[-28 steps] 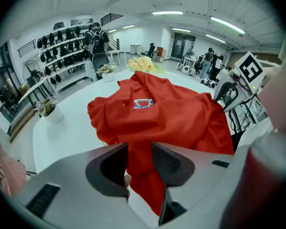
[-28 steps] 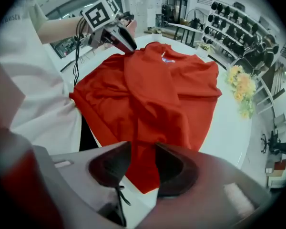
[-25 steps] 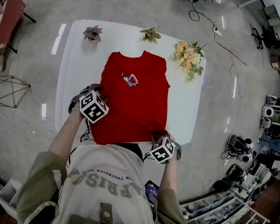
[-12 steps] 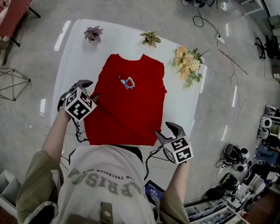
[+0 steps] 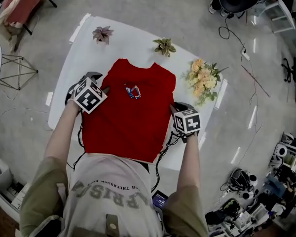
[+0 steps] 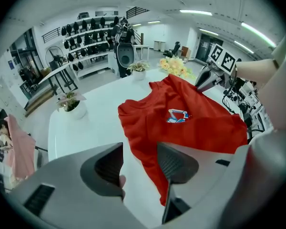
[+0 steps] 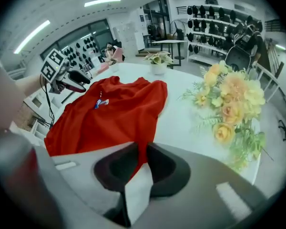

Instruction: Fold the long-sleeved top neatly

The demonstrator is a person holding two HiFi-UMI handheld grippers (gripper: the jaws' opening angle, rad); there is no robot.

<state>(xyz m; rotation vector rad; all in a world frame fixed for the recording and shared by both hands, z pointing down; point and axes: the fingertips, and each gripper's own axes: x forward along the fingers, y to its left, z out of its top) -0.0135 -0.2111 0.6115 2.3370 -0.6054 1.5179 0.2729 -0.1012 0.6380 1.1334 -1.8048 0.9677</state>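
Observation:
The red long-sleeved top (image 5: 133,117) lies flat on the white table (image 5: 89,43), neck away from me, sleeves not showing. My left gripper (image 5: 99,83) is at the top's left edge; in the left gripper view the left gripper (image 6: 139,161) is open after widening, with only bare table between its pads and the top (image 6: 190,123) just beyond. My right gripper (image 5: 174,107) is at the top's right edge. Its jaws have just been closing, and the right gripper (image 7: 142,159) is shut on a strip of the top (image 7: 114,113).
A yellow flower bouquet (image 5: 202,78) lies on the table just right of the top, close to the right gripper, large as the bouquet (image 7: 229,104). Two small potted plants (image 5: 102,33) (image 5: 164,46) stand along the far edge. Floor clutter surrounds the table.
The right gripper went from the hem's right corner out to the side, then up along the right edge and closed on the cloth. The left gripper shifted slightly along the left edge.

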